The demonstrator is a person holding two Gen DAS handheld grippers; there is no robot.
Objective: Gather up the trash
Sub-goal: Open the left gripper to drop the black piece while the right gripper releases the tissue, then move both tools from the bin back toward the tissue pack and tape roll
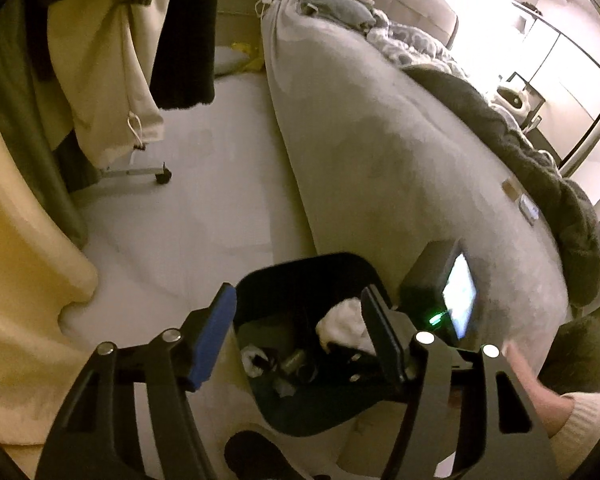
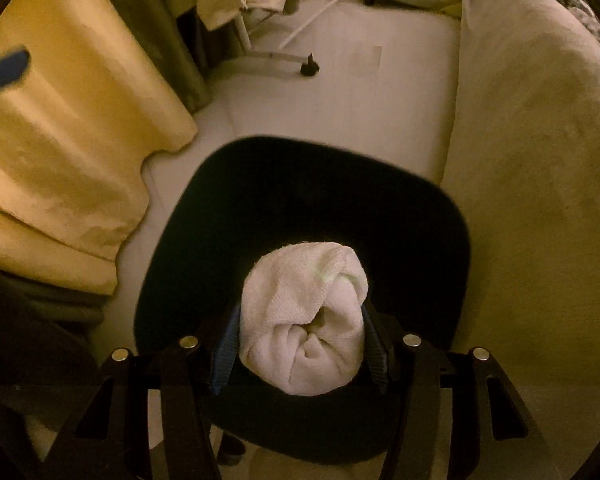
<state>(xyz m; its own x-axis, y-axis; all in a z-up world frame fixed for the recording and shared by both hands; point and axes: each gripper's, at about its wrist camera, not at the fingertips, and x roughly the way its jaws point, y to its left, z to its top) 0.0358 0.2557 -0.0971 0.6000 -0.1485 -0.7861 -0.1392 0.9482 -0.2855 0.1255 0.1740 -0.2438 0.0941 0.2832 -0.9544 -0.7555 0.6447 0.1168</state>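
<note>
A black trash bin (image 1: 300, 272) stands on the floor beside the bed, with some trash inside. In the right wrist view my right gripper (image 2: 302, 344) is shut on a crumpled white paper wad (image 2: 304, 316) and holds it over the bin's opening (image 2: 300, 200). In the left wrist view the same white wad (image 1: 342, 318) shows above the bin, held by the right gripper with its lit camera screen (image 1: 458, 292). My left gripper (image 1: 300, 328) is open and empty just above the bin's near side. Its blue pad also shows at the left edge of the right wrist view (image 2: 4, 70).
A grey-covered bed (image 1: 400, 140) runs along the right, with dark blankets (image 1: 540, 152) on it. Yellow curtains (image 2: 60, 140) hang at the left. A wheeled clothes rack (image 1: 156, 174) with hanging clothes stands behind. Pale floor (image 1: 220, 160) lies between them.
</note>
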